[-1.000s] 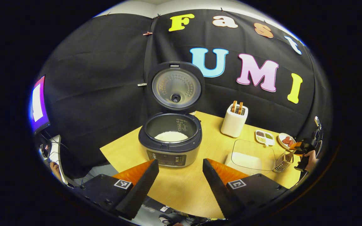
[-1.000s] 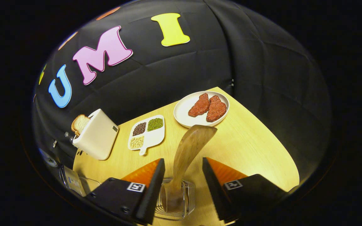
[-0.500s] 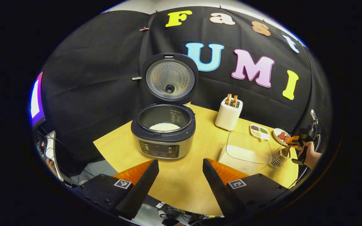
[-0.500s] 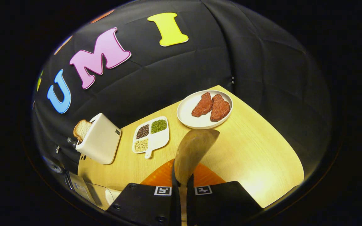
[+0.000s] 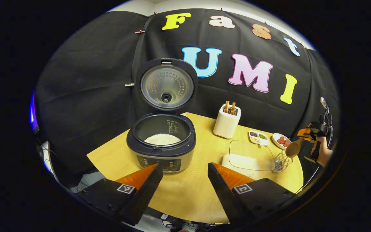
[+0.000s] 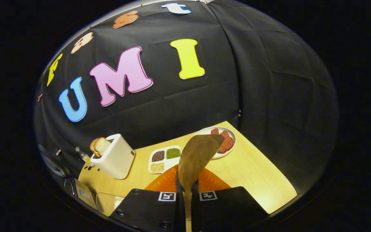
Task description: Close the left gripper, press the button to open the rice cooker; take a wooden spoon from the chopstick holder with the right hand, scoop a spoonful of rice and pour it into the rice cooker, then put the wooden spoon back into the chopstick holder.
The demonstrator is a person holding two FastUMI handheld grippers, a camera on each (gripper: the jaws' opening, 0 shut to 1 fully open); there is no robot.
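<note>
The rice cooker (image 5: 161,146) stands open on the wooden table, lid up, with white rice in its pot. My left gripper (image 5: 184,175) is open in front of it, nothing between its fingers. My right gripper (image 6: 187,190) is shut on the wooden spoon (image 6: 195,158), whose bowl points up and forward. In the left gripper view the right gripper (image 5: 309,133) hangs at the far right, lifting the wooden spoon (image 5: 293,149) above the wire chopstick holder (image 5: 281,162). A clear container of rice (image 5: 248,156) sits beside the holder.
A white toaster (image 5: 226,120) with bread stands behind the container. A divided dish of beans (image 6: 164,158) and a plate of meat (image 6: 225,143) lie near the table's far corner. The toaster (image 6: 114,156) is at left in the right gripper view.
My right gripper closed on the wooden spoon's handle, then lifted it up out of the chopstick holder. My left gripper drew back a little from the cooker and stayed open.
</note>
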